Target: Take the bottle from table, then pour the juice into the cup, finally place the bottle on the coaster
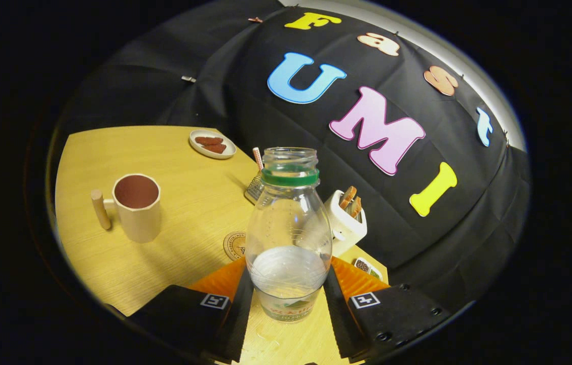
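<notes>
We see the hand-held gripper [288, 296] clasping a clear plastic bottle [288, 238] between its two fingers, one pressing on each side of the lower body. The bottle stands upright with no cap, a green ring [290, 178] around its neck and a little pale liquid in its bottom part; we cannot tell whether its base touches the wooden counter [184, 203] or sits just above it. Beyond the fingers to the left stands a beige cup [136, 207] with a wooden peg handle, well apart from the bottle. A round coaster [234, 246] lies on the counter just beside the bottle, partly hidden behind it. Farther back we see a small plate [212, 144] of reddish-brown pieces, and behind the bottle to the right a white toy toaster [346, 220] holding slices.
</notes>
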`<state>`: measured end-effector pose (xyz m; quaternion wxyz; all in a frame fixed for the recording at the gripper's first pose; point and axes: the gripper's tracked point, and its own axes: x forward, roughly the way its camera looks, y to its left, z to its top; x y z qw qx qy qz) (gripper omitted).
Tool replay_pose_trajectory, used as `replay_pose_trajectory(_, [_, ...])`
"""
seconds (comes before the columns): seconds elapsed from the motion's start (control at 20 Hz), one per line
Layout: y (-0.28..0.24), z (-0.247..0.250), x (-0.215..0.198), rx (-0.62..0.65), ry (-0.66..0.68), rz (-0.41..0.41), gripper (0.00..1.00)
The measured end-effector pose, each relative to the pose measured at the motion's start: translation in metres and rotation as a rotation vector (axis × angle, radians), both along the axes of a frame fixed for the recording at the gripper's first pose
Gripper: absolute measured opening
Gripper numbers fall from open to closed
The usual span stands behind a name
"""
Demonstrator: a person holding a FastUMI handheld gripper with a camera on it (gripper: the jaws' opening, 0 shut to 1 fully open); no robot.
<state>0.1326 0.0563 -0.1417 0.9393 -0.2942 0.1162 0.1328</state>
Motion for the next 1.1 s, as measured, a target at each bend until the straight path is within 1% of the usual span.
replay_pose_trajectory(0.25, [0.034, -0.013, 0.007, -0.205, -0.026, 0.054, 0.71])
replay_pose_trajectory(0.35, [0.044, -0.022, 0.008, -0.258, -0.013, 0.087, 0.71])
replay_pose_trajectory(0.5, [0.060, -0.022, 0.009, -0.346, -0.033, 0.128, 0.71])
replay_pose_trajectory(0.6, [0.071, -0.026, 0.011, -0.389, -0.037, 0.183, 0.71])
replay_pose_trajectory(0.8, [0.082, -0.026, 0.015, -0.527, -0.109, 0.263, 0.71])
replay_pose_trajectory(0.95, [0.087, -0.021, 0.016, -0.611, -0.171, 0.296, 0.71])
replay_pose_trajectory(1.1, [0.098, -0.019, 0.024, -0.670, -0.207, 0.322, 0.71])
